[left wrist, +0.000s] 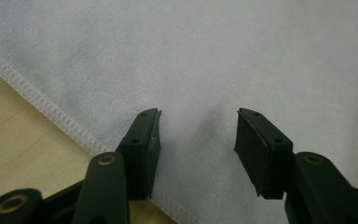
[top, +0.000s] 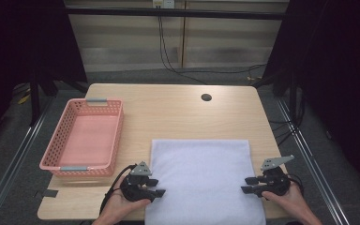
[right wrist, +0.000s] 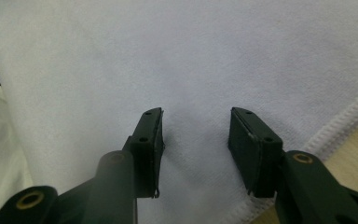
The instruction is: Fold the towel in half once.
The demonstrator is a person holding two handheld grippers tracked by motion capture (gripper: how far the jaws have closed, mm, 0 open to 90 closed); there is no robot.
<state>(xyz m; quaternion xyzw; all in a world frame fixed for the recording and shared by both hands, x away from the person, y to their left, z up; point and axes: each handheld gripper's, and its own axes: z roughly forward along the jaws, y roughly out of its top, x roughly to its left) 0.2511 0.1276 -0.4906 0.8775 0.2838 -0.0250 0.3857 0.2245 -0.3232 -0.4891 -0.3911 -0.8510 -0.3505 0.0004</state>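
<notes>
A pale lavender towel [top: 201, 178] lies flat on the near half of the wooden table [top: 178, 112], its front edge hanging at the table's near edge. My left gripper [top: 159, 186], held in a hand, sits at the towel's left edge near the front corner, jaws pointing right. In the left gripper view the jaws [left wrist: 198, 126] stand apart over the towel [left wrist: 191, 56] just inside its stitched hem. My right gripper [top: 244, 184] sits at the towel's right edge, jaws pointing left. Its jaws [right wrist: 196, 123] also stand apart above the cloth [right wrist: 191, 56], nothing pinched.
A pink plastic basket [top: 120, 126] stands empty on the table's left side, just beyond my left gripper. A round cable hole [top: 206, 97] sits near the far edge. Bare wood lies between the basket and the towel and behind the towel.
</notes>
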